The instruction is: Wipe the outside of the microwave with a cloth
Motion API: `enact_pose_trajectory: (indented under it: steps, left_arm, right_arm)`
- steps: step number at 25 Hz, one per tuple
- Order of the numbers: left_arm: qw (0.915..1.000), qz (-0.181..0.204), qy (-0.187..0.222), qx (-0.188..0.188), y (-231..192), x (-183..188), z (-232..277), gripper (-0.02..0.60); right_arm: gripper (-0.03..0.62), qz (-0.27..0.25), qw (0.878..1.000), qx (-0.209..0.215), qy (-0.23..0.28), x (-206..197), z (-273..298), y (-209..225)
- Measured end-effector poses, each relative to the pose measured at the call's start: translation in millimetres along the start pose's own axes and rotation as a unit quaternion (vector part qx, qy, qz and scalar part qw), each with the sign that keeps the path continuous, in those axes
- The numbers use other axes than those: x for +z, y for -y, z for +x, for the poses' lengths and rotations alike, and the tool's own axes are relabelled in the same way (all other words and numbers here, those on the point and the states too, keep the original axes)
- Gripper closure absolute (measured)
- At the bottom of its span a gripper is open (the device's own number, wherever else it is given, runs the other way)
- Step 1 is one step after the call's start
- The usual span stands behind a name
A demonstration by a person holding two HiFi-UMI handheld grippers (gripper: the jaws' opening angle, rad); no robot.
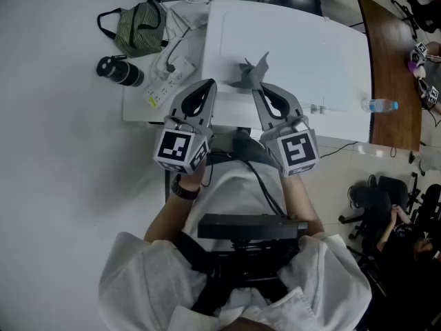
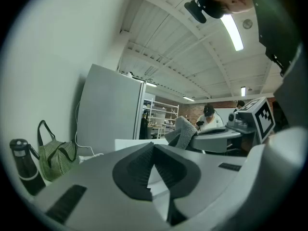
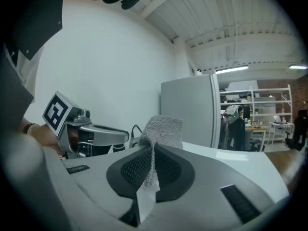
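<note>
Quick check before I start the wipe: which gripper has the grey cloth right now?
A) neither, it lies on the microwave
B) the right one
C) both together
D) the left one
B: in the right gripper view the grey cloth stands pinched between the shut jaws of the right gripper, while the left gripper has its jaws together on nothing.

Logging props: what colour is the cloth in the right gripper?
Grey. The cloth shows best in the right gripper view.

Grey cloth point(image 1: 253, 74), white microwave point(image 1: 296, 47), green striped bag point(image 1: 140, 27), black bottle point(image 1: 118, 71), brown wooden table point(image 1: 393, 61).
</note>
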State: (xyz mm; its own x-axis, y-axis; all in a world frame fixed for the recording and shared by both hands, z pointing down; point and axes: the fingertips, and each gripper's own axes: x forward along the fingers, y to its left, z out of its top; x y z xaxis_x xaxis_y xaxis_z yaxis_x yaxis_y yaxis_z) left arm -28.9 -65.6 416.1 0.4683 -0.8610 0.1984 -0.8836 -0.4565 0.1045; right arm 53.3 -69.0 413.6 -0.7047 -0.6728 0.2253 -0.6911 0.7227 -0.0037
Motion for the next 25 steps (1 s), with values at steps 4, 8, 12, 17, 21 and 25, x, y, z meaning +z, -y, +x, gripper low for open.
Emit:
enact_pose_trajectory:
  steps: [4,8,12,17,21,25]
  left_arm:
    - [0.9997,-0.008,0.002,0.024,-11.8,11.0,29.9,0.555]
    - [0.9996,-0.008,-0.006,0.028,-23.4,20.1,54.3,0.555]
    - [0.9997,-0.005,-0.006,0.024,-49.9,30.2,71.7,0.555]
    - [1.0,-0.005,-0.004,0.005,-74.4,40.3,90.8,0.555]
    - [0.9999,-0.012,-0.003,-0.005,-93.9,42.7,101.0,0.557]
    - [0.9997,-0.018,-0.001,-0.016,-107.7,41.9,112.1,0.557]
  right_arm:
    - [0.565,-0.031,0.999,0.031,0.011,25.7,37.4,29.2]
    - [0.565,-0.055,0.998,0.042,-0.013,35.0,80.7,52.3]
    - [0.565,-0.072,0.995,0.055,-0.045,39.5,152.5,59.5]
    - [0.565,-0.096,0.987,0.07,-0.104,30.0,233.5,57.1]
    - [0.565,-0.129,0.975,0.064,-0.168,4.1,265.5,68.4]
    - [0.565,-0.138,0.97,0.031,-0.197,-11.5,267.2,102.3]
